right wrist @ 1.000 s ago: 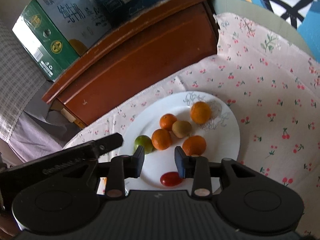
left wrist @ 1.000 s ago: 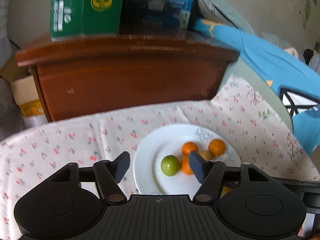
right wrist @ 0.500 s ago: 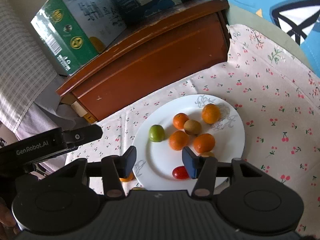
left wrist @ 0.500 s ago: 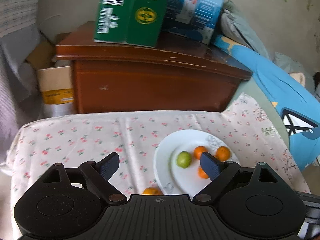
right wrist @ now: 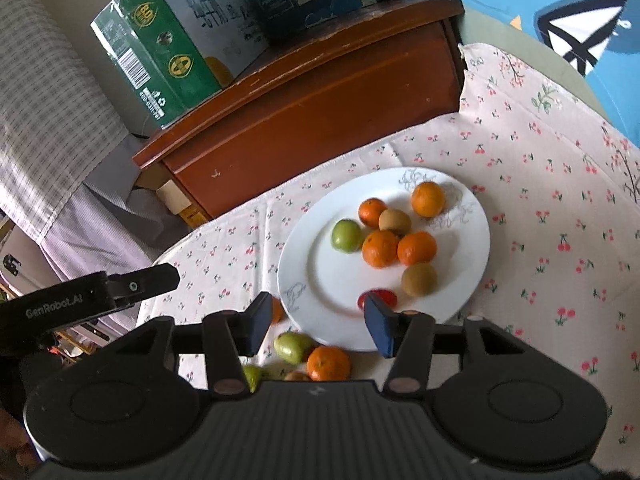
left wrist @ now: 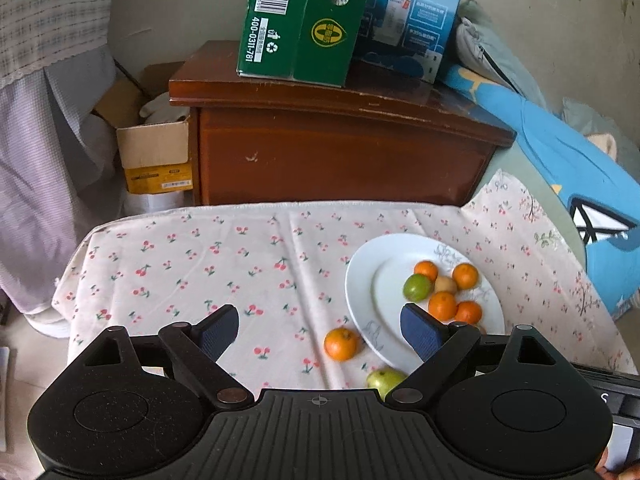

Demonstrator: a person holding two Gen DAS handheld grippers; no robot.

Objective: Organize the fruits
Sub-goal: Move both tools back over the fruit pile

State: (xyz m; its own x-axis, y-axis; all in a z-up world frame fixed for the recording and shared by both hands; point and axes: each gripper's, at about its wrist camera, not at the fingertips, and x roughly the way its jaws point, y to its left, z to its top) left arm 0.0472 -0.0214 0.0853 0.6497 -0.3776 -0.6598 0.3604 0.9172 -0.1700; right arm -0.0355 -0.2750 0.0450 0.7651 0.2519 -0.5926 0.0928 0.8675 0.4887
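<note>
A white plate (right wrist: 332,280) on the cherry-print cloth (left wrist: 200,264) holds several oranges, a green fruit (right wrist: 346,235), two brown fruits and a red tomato (right wrist: 380,296) half hidden by my right finger. Loose on the cloth near the plate's front rim lie an orange (left wrist: 340,344) and a green fruit (left wrist: 384,380). The right wrist view shows an orange (right wrist: 328,363) and two green fruits there. My left gripper (left wrist: 318,316) is open wide over the cloth, left of the plate. My right gripper (right wrist: 318,306) is open over the plate's front rim, holding nothing.
Behind the cloth stands a brown wooden cabinet (left wrist: 340,152) with a green carton (left wrist: 300,20) and a blue carton (left wrist: 412,12) on top. A cardboard box (left wrist: 156,156) sits to its left. Blue fabric (left wrist: 580,168) lies to the right.
Both grippers have drawn back from the plate and their jaws have opened wider. Loose fruits in front of the plate have come into view.
</note>
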